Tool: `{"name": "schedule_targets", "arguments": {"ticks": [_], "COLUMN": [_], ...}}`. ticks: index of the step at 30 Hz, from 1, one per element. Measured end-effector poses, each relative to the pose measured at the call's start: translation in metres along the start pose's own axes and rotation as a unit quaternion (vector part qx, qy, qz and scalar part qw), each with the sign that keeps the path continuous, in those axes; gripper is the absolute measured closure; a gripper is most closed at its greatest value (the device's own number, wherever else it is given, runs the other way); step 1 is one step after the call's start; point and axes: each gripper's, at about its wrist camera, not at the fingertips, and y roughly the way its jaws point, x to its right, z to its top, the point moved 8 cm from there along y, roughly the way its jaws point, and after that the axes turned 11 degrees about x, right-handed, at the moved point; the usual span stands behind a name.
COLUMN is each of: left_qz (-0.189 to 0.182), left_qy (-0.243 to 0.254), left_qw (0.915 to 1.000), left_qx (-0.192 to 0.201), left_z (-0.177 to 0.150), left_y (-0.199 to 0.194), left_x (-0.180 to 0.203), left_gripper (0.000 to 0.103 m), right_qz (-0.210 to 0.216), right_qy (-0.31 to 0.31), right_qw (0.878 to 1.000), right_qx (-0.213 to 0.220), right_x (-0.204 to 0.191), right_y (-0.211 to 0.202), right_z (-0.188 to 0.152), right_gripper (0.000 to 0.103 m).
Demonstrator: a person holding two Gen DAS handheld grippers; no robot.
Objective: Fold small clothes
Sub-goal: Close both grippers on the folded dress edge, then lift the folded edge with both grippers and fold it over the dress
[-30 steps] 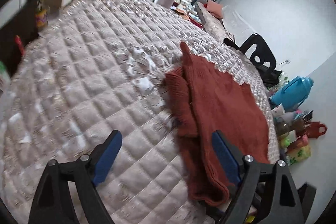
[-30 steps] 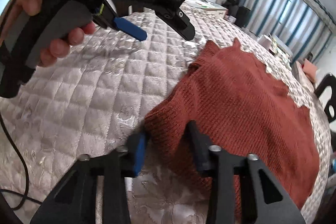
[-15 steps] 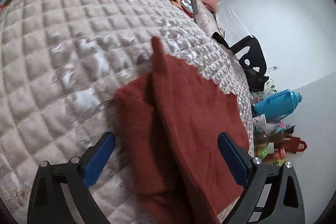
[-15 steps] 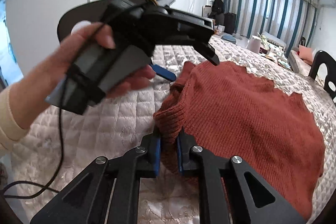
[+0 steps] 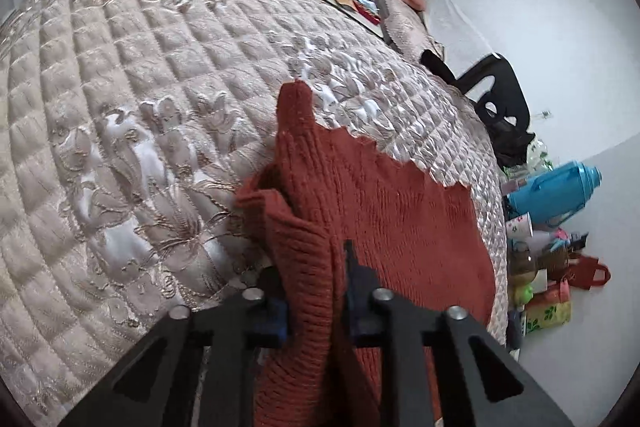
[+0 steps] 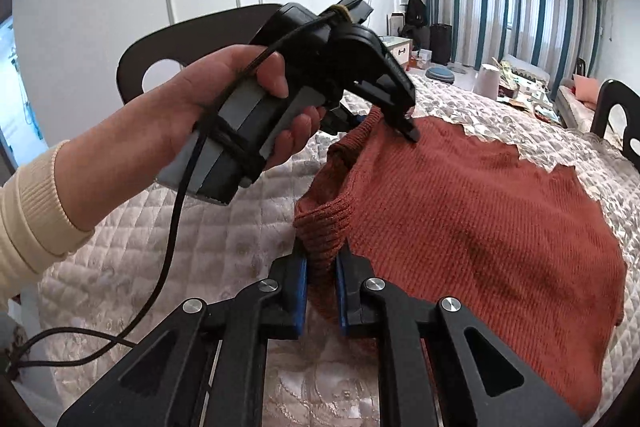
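On the quilted bed (image 5: 160,107), I am closing my left gripper (image 5: 316,303) and clenching my right gripper (image 6: 322,291) on the rust sweater (image 6: 480,211); thick bunched knit could be slipping free when lifted

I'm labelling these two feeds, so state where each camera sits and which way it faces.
Left wrist: sits on the left claw, looking down along its fingers at the rust knit garment on the quilted cover; the claw is closing on a bunched edge.
Right wrist: sits on the right claw, facing across the garment toward the striped curtains; it pinches the ribbed edge, and the left hand shows.
Shared: garment, cover, left claw.
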Motion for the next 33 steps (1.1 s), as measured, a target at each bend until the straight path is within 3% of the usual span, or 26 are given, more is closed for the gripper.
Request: {"name": "schedule_targets", "arguments": {"ticks": [13, 25, 33], "left_qz": [-0.021, -0.046, -0.054], "left_qy": [0.039, 0.079, 0.097], "left_qw": [0.9981, 0.9949, 0.9932], "left_qx": [0.042, 0.042, 0.034], "left_z": [0.011, 0.002, -0.006], "left_y": [-0.028, -0.018, -0.007], "left_x": [0.060, 0.140, 0.171], "left_gripper": [0.086, 0.086, 0.086], "right_qz": [0.005, -0.035, -0.051], "right_qy": [0.054, 0.093, 0.106], "right_qw": [0.998, 0.992, 0.989], "right_qx": [0.040, 0.076, 0.086], "right_x": [0.029, 0.070, 0.086], "right_y": [-0.033, -0.082, -0.103], "right_z": [0.015, 0.015, 0.014], "right_gripper": [0.093, 0.094, 0.094]}}
